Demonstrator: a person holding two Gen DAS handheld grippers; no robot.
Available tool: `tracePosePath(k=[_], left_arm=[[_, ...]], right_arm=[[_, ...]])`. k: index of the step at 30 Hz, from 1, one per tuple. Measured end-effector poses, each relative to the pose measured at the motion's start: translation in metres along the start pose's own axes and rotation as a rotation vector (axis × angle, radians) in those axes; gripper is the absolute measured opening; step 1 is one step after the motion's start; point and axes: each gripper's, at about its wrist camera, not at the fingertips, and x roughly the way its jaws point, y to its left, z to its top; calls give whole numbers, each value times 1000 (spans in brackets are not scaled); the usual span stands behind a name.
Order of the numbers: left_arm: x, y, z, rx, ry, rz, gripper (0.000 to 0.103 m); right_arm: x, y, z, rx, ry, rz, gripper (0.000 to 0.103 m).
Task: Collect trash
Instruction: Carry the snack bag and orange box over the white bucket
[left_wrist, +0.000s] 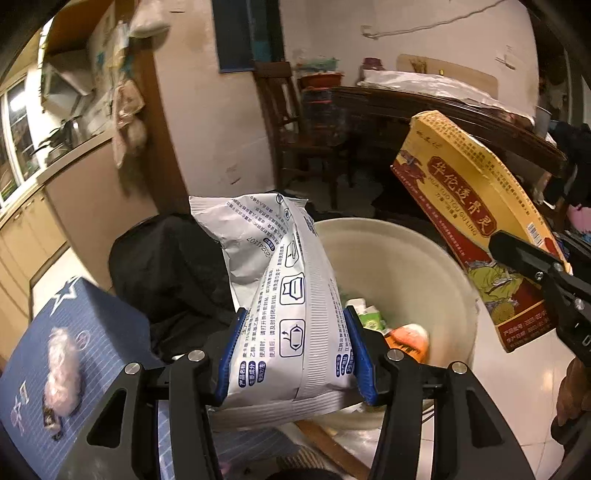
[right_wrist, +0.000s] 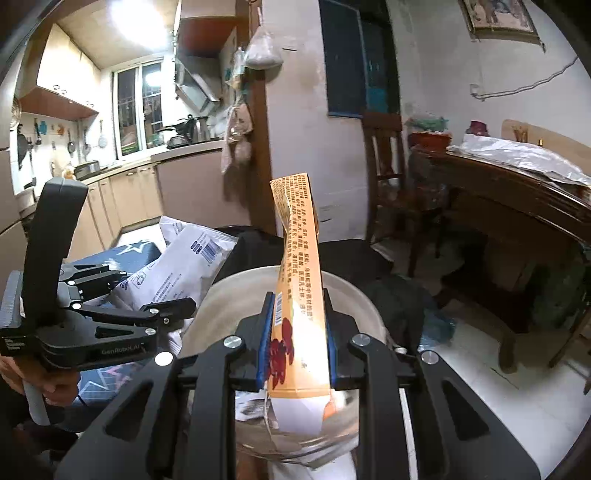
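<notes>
My left gripper (left_wrist: 295, 354) is shut on a white printed plastic pouch (left_wrist: 280, 280), held upright just left of a cream round trash bin (left_wrist: 458, 280). The bin holds some trash, among it an orange wrapper (left_wrist: 410, 339). My right gripper (right_wrist: 297, 343) is shut on a flat yellow and red cardboard box (right_wrist: 299, 258), held edge-on over the bin (right_wrist: 229, 288). The box also shows in the left wrist view (left_wrist: 472, 199), above the bin's right side. The left gripper and pouch (right_wrist: 177, 273) show at the left in the right wrist view.
A blue carton with a star (left_wrist: 85, 332) lies left of the bin, with a small pink wrapped item (left_wrist: 62, 373) on it. A black bag (left_wrist: 173, 266) sits behind. A dark wooden table (right_wrist: 517, 206) and chair (right_wrist: 384, 177) stand to the right. Kitchen cabinets (right_wrist: 122, 199) lie to the left.
</notes>
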Motion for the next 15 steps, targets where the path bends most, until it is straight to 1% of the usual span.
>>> tracePosePath(k=[3, 7, 10, 15], left_arm=[[10, -10, 8, 11, 6, -33, 53], [23, -23, 12, 28, 17, -58, 53], [34, -31, 14, 40, 31, -62, 53], [45, -32, 15, 40, 45, -60, 53]], right_arm=[[3, -8, 0, 5, 9, -28, 21], [10, -18, 1, 15, 42, -66, 21], [18, -20, 3, 16, 65, -71, 21], [29, -21, 3, 13, 85, -62, 21]])
